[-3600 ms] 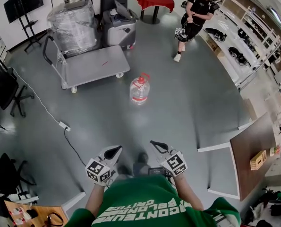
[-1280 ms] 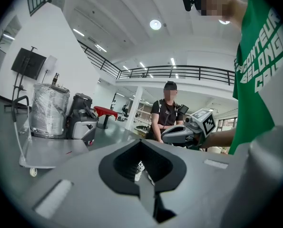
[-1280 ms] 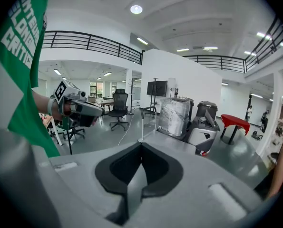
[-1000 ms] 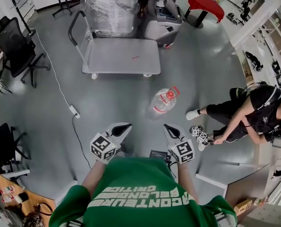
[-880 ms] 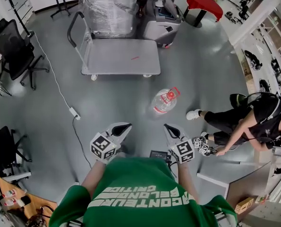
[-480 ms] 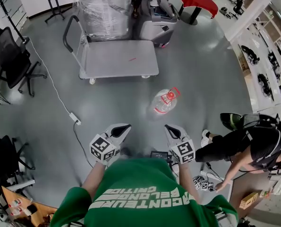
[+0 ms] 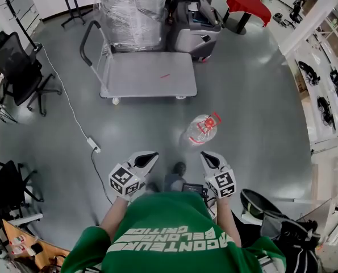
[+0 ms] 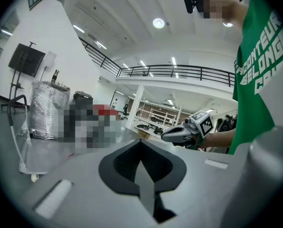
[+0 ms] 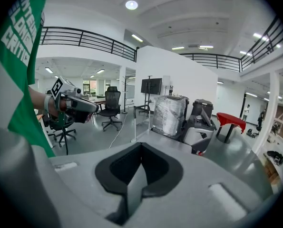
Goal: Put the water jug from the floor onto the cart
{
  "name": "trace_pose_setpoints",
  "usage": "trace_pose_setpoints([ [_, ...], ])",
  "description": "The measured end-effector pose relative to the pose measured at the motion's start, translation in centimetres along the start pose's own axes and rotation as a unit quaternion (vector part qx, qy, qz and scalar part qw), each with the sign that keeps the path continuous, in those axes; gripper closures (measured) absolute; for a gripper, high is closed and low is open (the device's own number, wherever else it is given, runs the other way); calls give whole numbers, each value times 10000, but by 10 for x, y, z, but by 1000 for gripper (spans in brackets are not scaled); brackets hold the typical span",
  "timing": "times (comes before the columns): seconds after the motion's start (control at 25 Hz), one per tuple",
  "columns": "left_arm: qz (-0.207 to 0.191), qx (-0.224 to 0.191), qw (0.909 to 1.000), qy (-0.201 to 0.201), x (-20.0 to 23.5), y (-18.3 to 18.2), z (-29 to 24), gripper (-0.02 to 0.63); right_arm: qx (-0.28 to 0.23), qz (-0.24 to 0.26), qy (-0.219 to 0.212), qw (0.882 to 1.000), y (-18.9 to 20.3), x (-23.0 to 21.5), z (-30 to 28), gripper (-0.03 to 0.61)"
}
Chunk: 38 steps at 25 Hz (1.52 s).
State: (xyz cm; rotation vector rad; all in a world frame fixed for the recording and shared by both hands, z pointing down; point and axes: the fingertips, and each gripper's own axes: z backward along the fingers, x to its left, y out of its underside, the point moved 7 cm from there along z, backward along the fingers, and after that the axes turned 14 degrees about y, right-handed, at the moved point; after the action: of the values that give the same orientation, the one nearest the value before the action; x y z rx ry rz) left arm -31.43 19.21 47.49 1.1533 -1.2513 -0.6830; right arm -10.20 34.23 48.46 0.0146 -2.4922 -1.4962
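Two views carry what the head view cannot. It shows the left gripper [image 7: 147, 157] and right gripper [image 7: 205, 157], with the water jug [image 7: 201, 129] on the floor [image 7: 259, 112] just ahead of the right one, short of the cart [image 7: 146, 75]. The left gripper view shows jaws pressed together, empty. The right gripper view shows jaws likewise clenched on nothing.

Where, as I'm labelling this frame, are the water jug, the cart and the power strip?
water jug [image 7: 199, 133]: head view, clear body.
cart [image 7: 146, 78]: head view, bare deck.
power strip [image 7: 93, 144]: head view, white casing.
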Motion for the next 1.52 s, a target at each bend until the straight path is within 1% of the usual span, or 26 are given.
trace_pose_setpoints([
  [0.44,-102,66,9998,-125,33,-27,-65,606,-91,13,-169,9998,-3,-68,-44,588],
  [0.88,-123,182,9994,-253,53,-42,-121,606,-137,-63,-253,9996,5,-130,-71,588],
  [1.12,-167,220,9990,-360,60,-48,-144,606,-82,-77,-396,9992,13,-155,-86,588],
  [1.28,-141,230,9990,-356,57,-48,-159,606,-17,-65,-514,9987,19,-165,-89,588],
  [1.52,-68,295,9990,-334,53,-41,-171,606,109,-92,-515,9986,31,-177,-91,588],
])
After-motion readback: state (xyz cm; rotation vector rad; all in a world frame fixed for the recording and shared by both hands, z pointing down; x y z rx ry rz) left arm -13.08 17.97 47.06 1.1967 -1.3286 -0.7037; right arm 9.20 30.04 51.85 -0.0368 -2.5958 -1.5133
